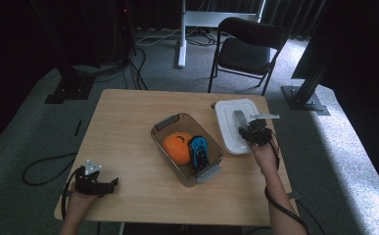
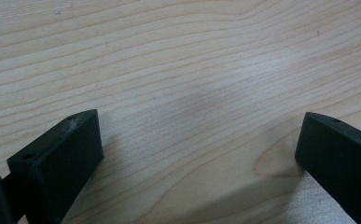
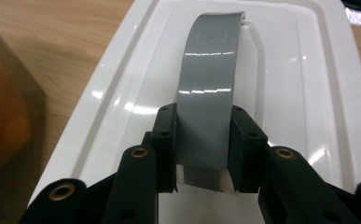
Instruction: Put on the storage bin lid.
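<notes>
A white lid (image 1: 233, 125) with a grey handle (image 1: 239, 118) is at the right of the table. My right gripper (image 1: 250, 131) is shut on that grey handle (image 3: 208, 88), its jaws pressing both sides of the strap over the white lid (image 3: 308, 93). A clear tub (image 1: 163, 131) in the table's middle holds an orange (image 1: 177, 147) and a blue and black object (image 1: 199, 152). My left gripper (image 1: 109, 185) rests at the front left corner, open, with bare wood between its jaws (image 2: 197, 154).
The wooden table (image 1: 128, 117) has free surface on its left half. A black chair (image 1: 248, 49) stands beyond the far edge, with a white stand leg (image 1: 181, 34) and cables on the floor. The tub's edge (image 3: 5, 126) lies close left of the lid.
</notes>
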Tool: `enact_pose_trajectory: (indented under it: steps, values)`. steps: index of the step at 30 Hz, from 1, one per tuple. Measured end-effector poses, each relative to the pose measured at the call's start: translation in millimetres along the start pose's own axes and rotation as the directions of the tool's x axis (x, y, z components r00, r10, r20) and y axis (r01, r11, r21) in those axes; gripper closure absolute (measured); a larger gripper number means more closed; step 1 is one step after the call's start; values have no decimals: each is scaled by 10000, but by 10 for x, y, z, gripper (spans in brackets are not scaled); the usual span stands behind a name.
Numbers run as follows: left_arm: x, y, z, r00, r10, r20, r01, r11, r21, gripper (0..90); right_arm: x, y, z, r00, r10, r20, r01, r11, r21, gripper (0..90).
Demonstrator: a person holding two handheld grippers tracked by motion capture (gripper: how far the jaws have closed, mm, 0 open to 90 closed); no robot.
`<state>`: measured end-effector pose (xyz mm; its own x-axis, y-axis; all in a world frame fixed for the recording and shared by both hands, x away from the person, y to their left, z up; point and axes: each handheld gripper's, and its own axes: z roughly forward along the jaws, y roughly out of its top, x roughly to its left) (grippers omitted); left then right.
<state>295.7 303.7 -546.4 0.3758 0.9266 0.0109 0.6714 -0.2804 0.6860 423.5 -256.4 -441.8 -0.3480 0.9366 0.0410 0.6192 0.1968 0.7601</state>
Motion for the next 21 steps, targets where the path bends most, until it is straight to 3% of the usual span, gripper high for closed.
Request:
enact_pose_trajectory:
  steps: [9, 14, 21]
  values:
    - [0, 0, 0, 10000, 0, 2, 0, 10000, 1, 11, 203, 185, -300, 9959, -519, -738, 476, 9971, -594, 673]
    - [0, 0, 0, 10000, -2, -1, 2, 10000, 0, 11, 336, 202, -382, 9892, -741, -1261, 639, 9945, -828, 673]
    - [1, 0, 1, 10000, 6, -6, -6, 10000, -9, 11, 528, 186, -430, 9798, -1159, -1631, 1028, 9909, -868, 673]
